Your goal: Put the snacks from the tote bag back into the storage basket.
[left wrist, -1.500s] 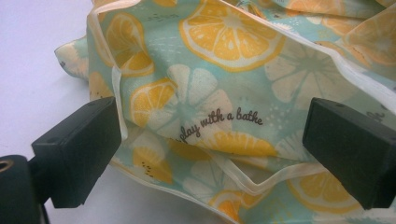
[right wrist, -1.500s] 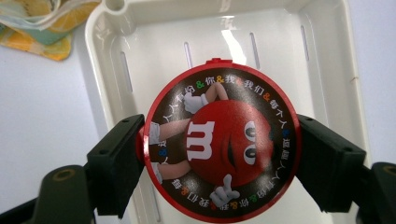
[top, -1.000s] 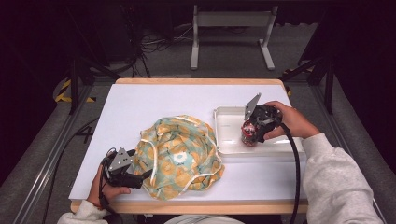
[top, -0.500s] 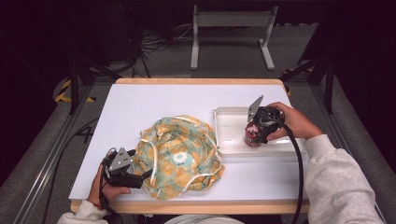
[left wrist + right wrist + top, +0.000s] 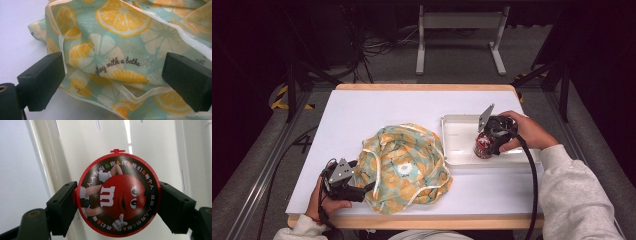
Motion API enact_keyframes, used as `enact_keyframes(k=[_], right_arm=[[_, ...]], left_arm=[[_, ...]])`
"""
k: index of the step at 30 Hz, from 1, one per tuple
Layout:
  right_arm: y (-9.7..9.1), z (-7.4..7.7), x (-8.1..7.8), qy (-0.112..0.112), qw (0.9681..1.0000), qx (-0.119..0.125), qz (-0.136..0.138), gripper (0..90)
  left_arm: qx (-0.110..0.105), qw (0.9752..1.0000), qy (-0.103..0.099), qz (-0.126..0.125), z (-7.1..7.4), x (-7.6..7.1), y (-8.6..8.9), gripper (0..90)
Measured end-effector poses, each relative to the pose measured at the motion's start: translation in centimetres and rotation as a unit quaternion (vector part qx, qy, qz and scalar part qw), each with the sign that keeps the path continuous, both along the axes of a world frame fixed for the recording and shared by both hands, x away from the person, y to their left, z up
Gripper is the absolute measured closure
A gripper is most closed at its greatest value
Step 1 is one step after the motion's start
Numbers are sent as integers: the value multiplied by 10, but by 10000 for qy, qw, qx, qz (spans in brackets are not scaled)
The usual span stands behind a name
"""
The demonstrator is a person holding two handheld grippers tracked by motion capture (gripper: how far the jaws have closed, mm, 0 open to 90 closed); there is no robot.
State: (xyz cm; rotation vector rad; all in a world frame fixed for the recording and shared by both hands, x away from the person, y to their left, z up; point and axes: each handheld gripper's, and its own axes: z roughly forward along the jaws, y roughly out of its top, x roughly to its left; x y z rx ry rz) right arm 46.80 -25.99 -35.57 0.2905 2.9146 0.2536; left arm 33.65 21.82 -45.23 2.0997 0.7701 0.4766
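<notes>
While the right gripper (image 5: 117, 202) clamps a red candy tub (image 5: 117, 195); left gripper (image 5: 112, 82) gapes at printed "bathe" cloth (image 5: 120, 45).

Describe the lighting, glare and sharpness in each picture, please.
High view: the white table is bright while the floor around it is dark, and the image is somewhat soft. Left gripper view: even light, the printed bag is sharp and the near tongs slightly soft. Right gripper view: bright streaks of glare on the white tray, and the red candy container is sharp.
</notes>
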Motion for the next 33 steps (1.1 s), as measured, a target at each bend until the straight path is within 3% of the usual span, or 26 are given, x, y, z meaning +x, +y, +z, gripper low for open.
enact_keyframes(k=[11,17,26,33], right_arm=[[-2,0,-1,-30,9999,-113,-84,231],[-4,5,-4,-116,9998,130,-115,229],[-5,7,-4,-201,9997,109,-97,225],[-5,9,-6,-242,9992,212,-257,208]], left_arm=[[4,10000,15,2,0,0,0,55],[1,10000,29,-3,0,0,-1,55],[2,10000,41,-7,-1,1,-1,55],[8,10000,33,-20,-1,1,-1,55]])
